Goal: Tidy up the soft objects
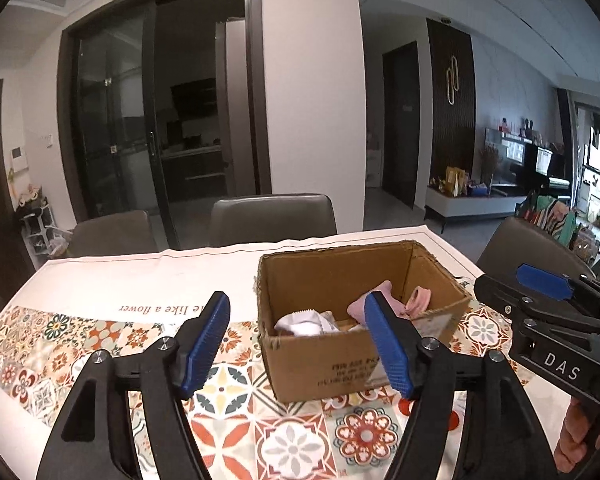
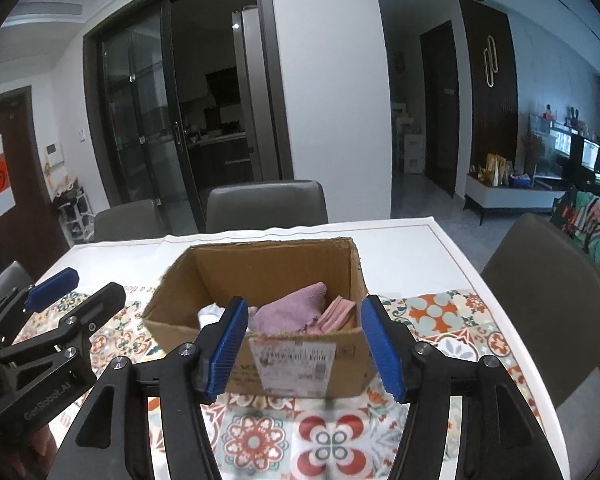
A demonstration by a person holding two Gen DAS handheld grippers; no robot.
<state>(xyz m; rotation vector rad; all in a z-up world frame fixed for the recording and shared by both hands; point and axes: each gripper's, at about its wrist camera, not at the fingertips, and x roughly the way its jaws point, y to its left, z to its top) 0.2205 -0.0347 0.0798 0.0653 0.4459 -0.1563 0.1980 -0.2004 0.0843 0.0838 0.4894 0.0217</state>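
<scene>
An open cardboard box (image 2: 260,360) stands on the patterned tablecloth (image 2: 332,440) toward the table's far edge, holding a white cloth (image 1: 300,322), a mauve towel (image 2: 292,308) and a folded pink cloth (image 2: 336,316). The left gripper (image 1: 300,344) and right gripper (image 2: 304,348) hover before it, jaws wide and empty.

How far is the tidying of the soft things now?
Mostly done, it seems. The cardboard box already holds a white cloth, a purple towel and a folded pink item. Left hand-held gripper and right hand-held gripper are open and hold nothing. No loose soft item shows on the tablecloth.
</scene>
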